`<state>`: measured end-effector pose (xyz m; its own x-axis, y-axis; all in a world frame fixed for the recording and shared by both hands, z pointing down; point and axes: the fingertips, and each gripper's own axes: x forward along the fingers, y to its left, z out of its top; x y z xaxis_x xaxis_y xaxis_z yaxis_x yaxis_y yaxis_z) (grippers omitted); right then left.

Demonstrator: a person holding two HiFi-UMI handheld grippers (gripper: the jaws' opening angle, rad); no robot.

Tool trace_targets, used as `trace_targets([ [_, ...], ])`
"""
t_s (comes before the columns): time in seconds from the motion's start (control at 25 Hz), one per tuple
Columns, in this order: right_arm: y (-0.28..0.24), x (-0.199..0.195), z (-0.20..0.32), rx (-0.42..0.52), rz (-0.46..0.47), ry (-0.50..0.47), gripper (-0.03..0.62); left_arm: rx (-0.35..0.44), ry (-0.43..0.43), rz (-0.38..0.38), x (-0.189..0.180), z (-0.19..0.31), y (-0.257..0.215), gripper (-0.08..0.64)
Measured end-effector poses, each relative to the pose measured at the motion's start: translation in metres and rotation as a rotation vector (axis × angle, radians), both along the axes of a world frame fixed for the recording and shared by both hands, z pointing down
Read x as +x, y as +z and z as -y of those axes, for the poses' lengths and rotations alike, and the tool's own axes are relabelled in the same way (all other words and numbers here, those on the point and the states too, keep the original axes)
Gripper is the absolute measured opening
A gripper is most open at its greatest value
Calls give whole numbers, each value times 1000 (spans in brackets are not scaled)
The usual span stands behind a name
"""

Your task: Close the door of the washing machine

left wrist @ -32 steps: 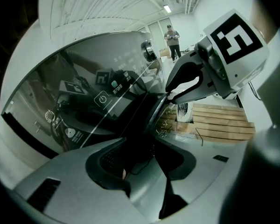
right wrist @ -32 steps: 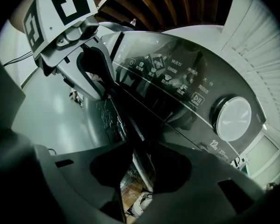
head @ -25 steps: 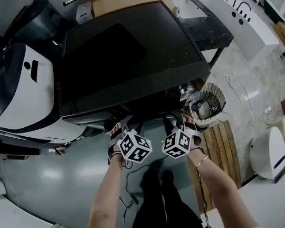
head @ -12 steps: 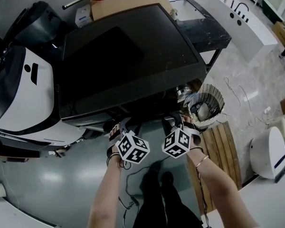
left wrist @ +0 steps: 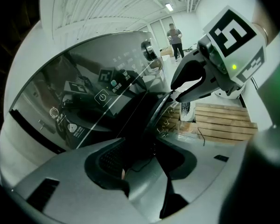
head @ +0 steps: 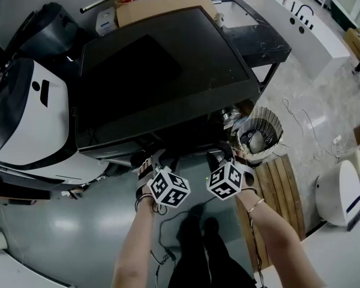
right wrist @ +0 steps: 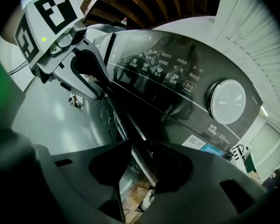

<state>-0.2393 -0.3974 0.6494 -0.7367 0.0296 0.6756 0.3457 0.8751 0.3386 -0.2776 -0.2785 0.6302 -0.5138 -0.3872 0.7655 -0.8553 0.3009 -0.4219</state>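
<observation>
Both your left gripper (head: 158,159) and right gripper (head: 219,155), lower middle, have jaws apart and hold nothing. The door (right wrist: 136,133) looks a crack open; you must push it shut.

Left tool (head: 151,162) and right tool (head: 219,156) bear black-and-white marker cubes (head: 169,188); wrists wear bracelets (head: 255,204).

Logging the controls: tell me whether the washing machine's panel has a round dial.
Yes, a round silver dial sits on the dark control panel.
</observation>
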Motion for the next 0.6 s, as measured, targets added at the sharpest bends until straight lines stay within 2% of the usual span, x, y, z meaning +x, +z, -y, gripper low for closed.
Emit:
trace_targets([
  [0.6, 2, 6, 1, 0, -3, 18, 147, -4, -2, 6, 5, -1, 0, 216],
])
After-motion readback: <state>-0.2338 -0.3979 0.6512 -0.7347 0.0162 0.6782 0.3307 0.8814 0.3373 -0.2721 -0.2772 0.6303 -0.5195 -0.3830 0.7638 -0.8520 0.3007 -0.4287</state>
